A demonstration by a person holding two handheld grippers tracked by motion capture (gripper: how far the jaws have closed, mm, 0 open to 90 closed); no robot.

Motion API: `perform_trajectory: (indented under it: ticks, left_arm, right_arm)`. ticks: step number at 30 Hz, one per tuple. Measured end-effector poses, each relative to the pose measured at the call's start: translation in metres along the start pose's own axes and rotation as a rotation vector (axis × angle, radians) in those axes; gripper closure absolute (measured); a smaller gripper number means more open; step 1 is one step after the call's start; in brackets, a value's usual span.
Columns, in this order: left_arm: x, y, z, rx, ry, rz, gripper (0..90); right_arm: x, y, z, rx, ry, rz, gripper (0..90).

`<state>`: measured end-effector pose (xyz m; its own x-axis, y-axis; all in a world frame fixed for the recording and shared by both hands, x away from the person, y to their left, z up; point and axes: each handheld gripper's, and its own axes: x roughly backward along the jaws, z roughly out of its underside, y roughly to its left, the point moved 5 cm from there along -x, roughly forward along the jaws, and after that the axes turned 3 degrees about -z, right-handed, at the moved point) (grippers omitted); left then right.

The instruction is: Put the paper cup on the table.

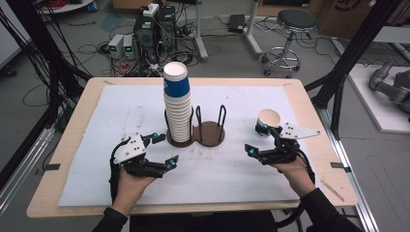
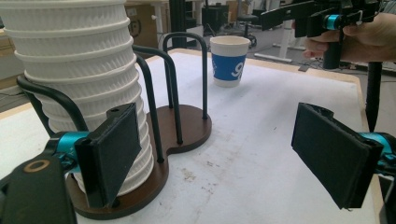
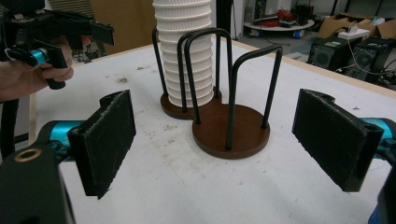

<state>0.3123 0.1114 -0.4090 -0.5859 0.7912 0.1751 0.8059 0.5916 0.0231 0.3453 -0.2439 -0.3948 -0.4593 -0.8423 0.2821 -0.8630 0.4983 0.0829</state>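
Fingers of both grippers stand apart, empty; high view shows the stack's (image 1: 177, 104) blue top cup (image 1: 176, 81).

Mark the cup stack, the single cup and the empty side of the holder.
Cup stack (image 1: 177, 104), high view, on the ribbed white sleeves at mid-height.
Single cup (image 2: 228, 60), left gripper view, on its blue band.
Holder (image 3: 243, 128), right gripper view, on the bare brown disc of the empty side.

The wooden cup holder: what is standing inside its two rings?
One ring of the wooden cup holder holds a tall stack of paper cups; the other ring is empty. The stack hides the base under it, so nothing beneath can be checked.
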Motion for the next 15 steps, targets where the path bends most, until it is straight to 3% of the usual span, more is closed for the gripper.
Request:
perform_trajectory:
  ticks: [15]
  left_arm:
    - [-0.0005, 0.0003, 0.0003, 0.0, 0.002, -0.001, 15.5]
  right_arm:
    - [-0.0004, -0.0008, 0.0014, -0.005, 0.004, -0.001, 13.5]
